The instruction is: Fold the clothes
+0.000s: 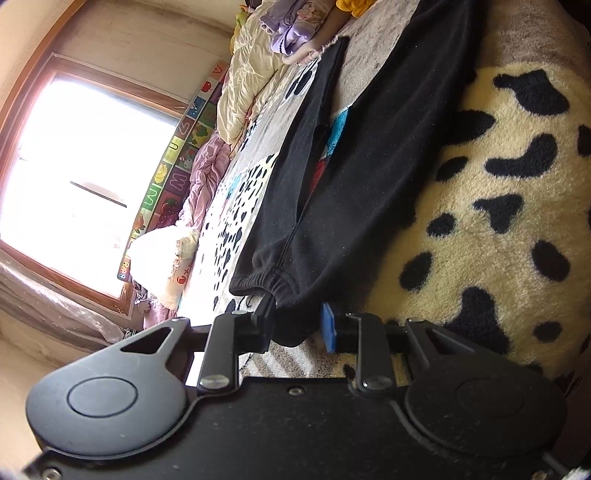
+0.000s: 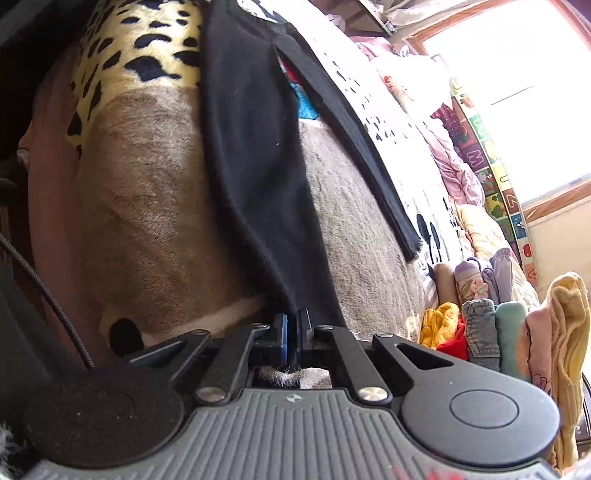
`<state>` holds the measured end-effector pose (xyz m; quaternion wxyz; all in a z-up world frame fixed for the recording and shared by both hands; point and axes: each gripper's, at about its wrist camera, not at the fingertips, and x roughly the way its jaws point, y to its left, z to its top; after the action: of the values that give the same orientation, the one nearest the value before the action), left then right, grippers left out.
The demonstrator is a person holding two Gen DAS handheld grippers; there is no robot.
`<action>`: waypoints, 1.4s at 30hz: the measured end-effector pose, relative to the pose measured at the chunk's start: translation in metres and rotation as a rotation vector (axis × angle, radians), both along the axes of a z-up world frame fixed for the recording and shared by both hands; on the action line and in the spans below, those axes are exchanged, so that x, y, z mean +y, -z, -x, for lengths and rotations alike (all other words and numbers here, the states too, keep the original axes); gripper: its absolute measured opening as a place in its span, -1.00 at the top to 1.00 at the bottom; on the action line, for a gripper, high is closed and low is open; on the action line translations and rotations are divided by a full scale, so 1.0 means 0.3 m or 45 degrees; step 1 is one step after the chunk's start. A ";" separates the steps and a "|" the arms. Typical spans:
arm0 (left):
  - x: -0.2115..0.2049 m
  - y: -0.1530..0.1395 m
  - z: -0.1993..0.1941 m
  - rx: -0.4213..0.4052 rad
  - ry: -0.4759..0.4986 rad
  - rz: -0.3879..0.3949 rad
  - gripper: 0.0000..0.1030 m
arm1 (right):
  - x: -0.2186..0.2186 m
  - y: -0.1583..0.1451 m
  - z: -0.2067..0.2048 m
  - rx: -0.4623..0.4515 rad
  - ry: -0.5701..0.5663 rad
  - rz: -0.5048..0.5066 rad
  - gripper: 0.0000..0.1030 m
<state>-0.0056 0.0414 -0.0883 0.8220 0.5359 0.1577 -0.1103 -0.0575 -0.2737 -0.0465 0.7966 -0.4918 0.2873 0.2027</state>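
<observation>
A pair of black trousers (image 1: 369, 166) lies stretched out on a spotted cream and brown fleece blanket (image 1: 498, 221) on the bed. My left gripper (image 1: 295, 325) has its jaws apart around the elastic waistband corner, with cloth between them. In the right wrist view the trousers (image 2: 255, 166) run away from me, both legs visible. My right gripper (image 2: 291, 332) is shut on the hem of the near leg, which hangs up from its blue pads.
A stack of folded clothes (image 2: 517, 332) stands at the right. Purple clothes (image 1: 295, 26) and a cream quilt (image 1: 247, 81) lie at the bed's far side. A bright window (image 1: 81, 173) and an alphabet mat (image 1: 177, 155) line the wall.
</observation>
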 end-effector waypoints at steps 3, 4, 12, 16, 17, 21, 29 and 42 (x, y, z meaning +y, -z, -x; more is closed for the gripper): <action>0.004 -0.021 -0.001 0.015 -0.018 0.050 0.71 | -0.019 -0.037 -0.026 -0.024 0.036 -0.069 0.91; 0.004 -0.028 -0.004 0.026 -0.030 0.073 0.72 | -0.025 -0.052 -0.038 -0.035 0.047 -0.088 0.91; 0.040 -0.209 -0.132 0.157 -0.191 0.552 0.77 | -0.056 -0.192 -0.189 -0.127 0.105 -0.173 0.91; 0.067 -0.283 -0.251 0.226 -0.247 0.735 0.77 | -0.057 -0.296 -0.314 -0.187 0.121 -0.173 0.91; 0.079 -0.299 -0.288 0.249 -0.259 0.794 0.78 | -0.057 -0.323 -0.351 -0.201 0.127 -0.174 0.91; 0.121 -0.314 -0.430 0.348 -0.269 0.949 0.80 | -0.048 -0.402 -0.532 -0.209 0.171 -0.170 0.91; 0.167 -0.240 -0.647 0.474 -0.278 1.036 0.95 | -0.023 -0.385 -0.908 -0.028 0.291 -0.217 0.91; 0.471 -0.221 -0.694 0.610 -0.376 1.704 0.49 | 0.003 -0.222 -1.138 0.129 0.431 -0.292 0.91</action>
<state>0.2025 0.1827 -0.0221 0.9231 -0.1476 0.3028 -0.1853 0.2840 -0.2729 0.0200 0.8546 -0.3318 0.3805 0.1219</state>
